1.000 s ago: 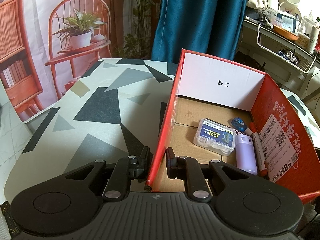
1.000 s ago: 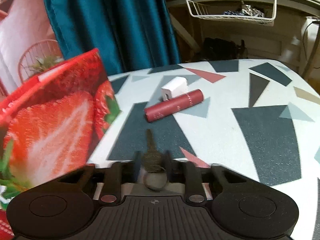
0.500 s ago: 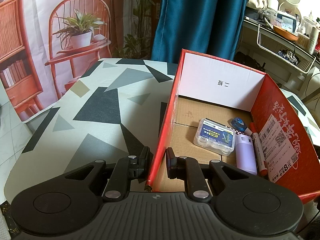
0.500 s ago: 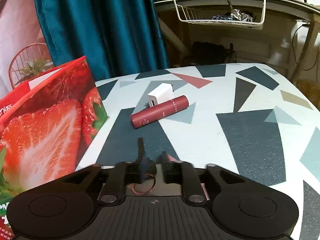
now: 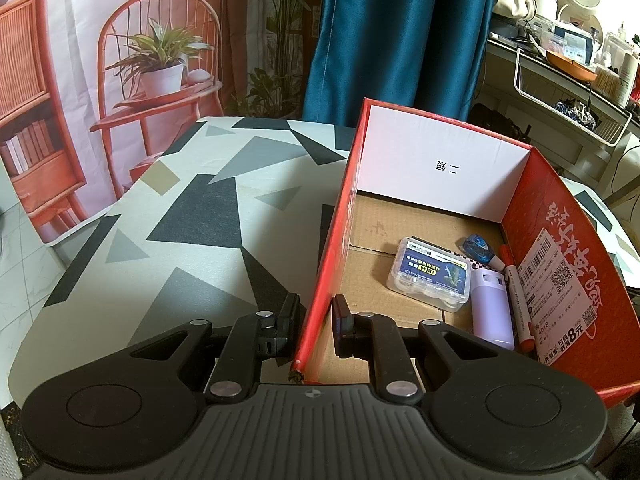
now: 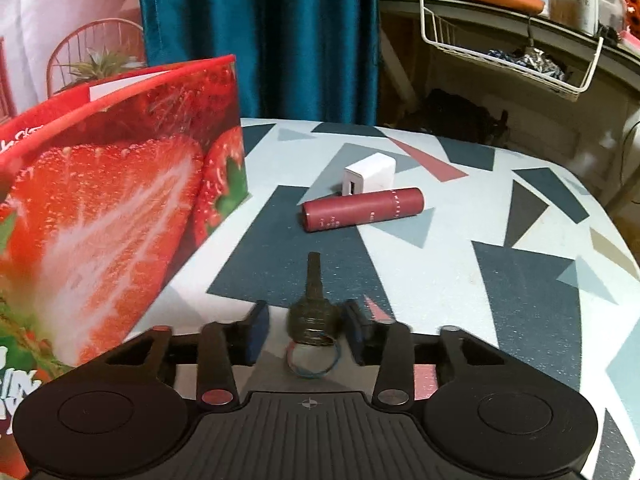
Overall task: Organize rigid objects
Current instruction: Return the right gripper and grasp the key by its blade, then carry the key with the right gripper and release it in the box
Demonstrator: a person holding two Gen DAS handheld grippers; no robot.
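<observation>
The left tongs [image 5: 314, 330] are clamped on the box [image 5: 568, 256] wall, holding it steady. The right tongs [image 6: 306, 330] have just been opening; the key [image 6: 312, 312] lies between them on the desk [image 6: 480, 280], pads apparently clear of it. Its bow sits at the tongs, its blade pointing straight ahead toward the tube [image 6: 362, 210], so its long axis runs along the fingers. The box stands just left of the key, nearer the right hand's reach.
</observation>
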